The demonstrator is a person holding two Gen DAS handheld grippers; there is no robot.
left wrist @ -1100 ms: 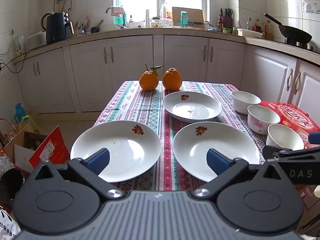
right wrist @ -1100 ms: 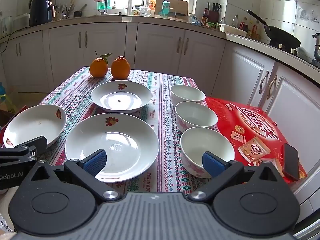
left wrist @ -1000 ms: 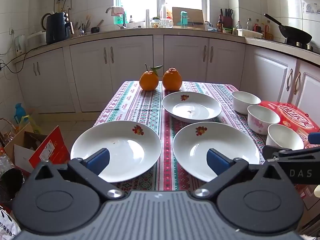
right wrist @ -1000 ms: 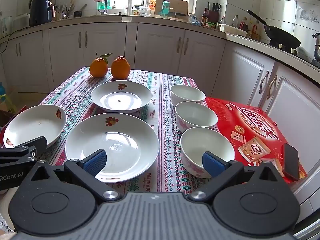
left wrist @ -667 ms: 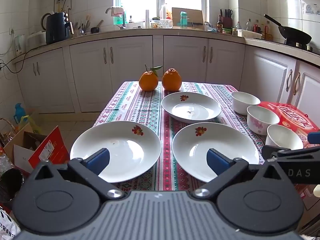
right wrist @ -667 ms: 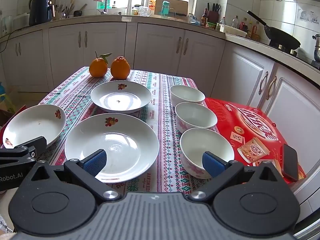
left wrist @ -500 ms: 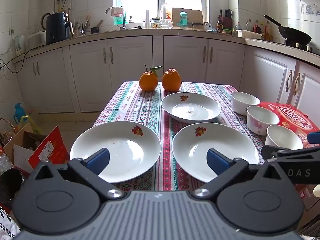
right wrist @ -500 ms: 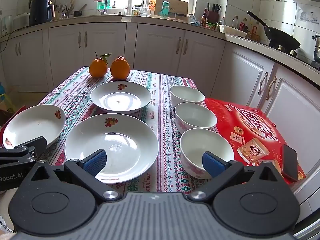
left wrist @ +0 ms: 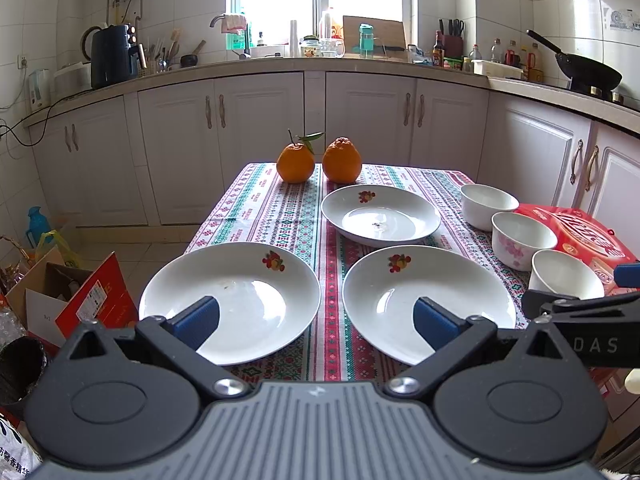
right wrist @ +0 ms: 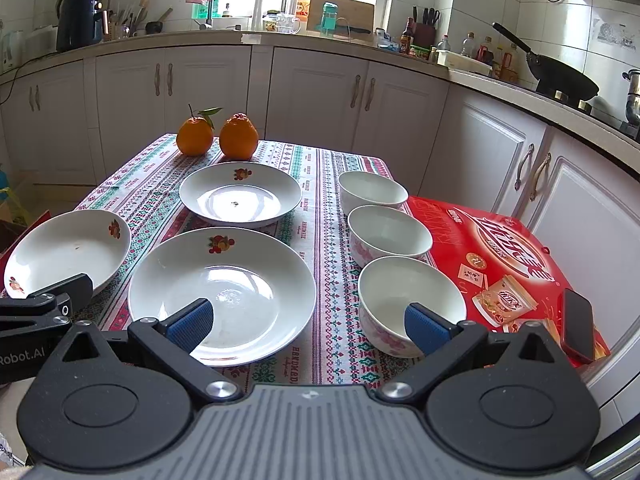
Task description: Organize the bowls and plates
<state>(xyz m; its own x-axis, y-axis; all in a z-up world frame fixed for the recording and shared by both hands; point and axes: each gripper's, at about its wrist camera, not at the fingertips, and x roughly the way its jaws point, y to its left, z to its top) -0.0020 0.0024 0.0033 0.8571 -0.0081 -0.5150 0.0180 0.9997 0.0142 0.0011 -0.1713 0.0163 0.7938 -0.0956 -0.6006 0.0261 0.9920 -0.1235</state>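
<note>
Plates and bowls lie unstacked on the table (left wrist: 256, 204): near-left plate (left wrist: 230, 300), near-right plate (right wrist: 222, 294), far plate (right wrist: 240, 194), three bowls (right wrist: 412, 304) in a row at right. Both hand-held grippers, left (left wrist: 316, 318) and right (right wrist: 308, 322), hover spread and empty. Stacking seems unstarted; next, likely pinch a near rim.

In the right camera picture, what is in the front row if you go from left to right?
Left plate → big plate → near bowl → red box → phone.
</note>
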